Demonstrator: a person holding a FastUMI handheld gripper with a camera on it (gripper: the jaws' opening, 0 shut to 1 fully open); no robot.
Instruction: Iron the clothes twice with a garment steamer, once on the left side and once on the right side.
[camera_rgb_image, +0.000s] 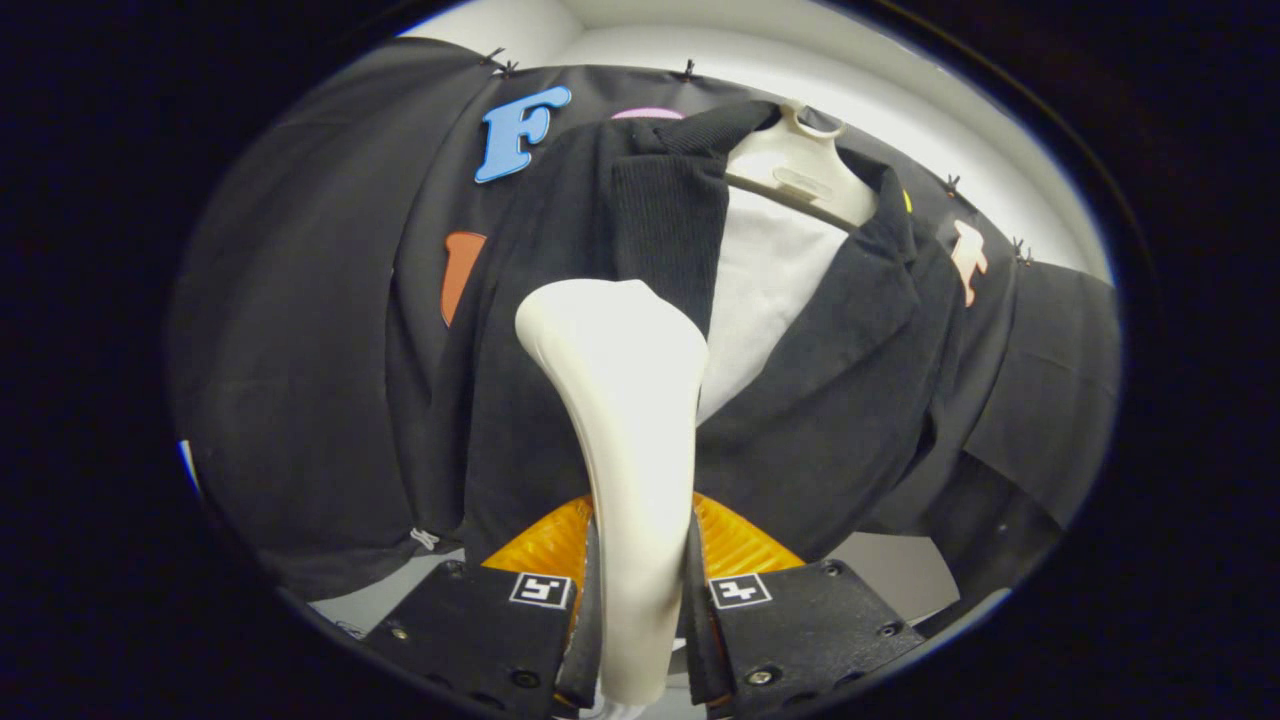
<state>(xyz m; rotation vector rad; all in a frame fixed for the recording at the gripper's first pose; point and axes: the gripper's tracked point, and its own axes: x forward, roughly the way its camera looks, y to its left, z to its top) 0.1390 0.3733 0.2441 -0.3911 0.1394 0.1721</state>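
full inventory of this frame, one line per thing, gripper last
garment steamer: 1, white, handle clamped between the fingers, head raised against the jacket's left front panel
jacket: 1, black, hanging open on the mannequin, just beyond the steamer head
mannequin: 1, white torso with neck, inside the jacket
inner garment: 1, white, showing between the jacket's lapels
booth wall: 1, black cloth, behind the jacket
gripper: 1, both fingers pressed on the steamer's handle
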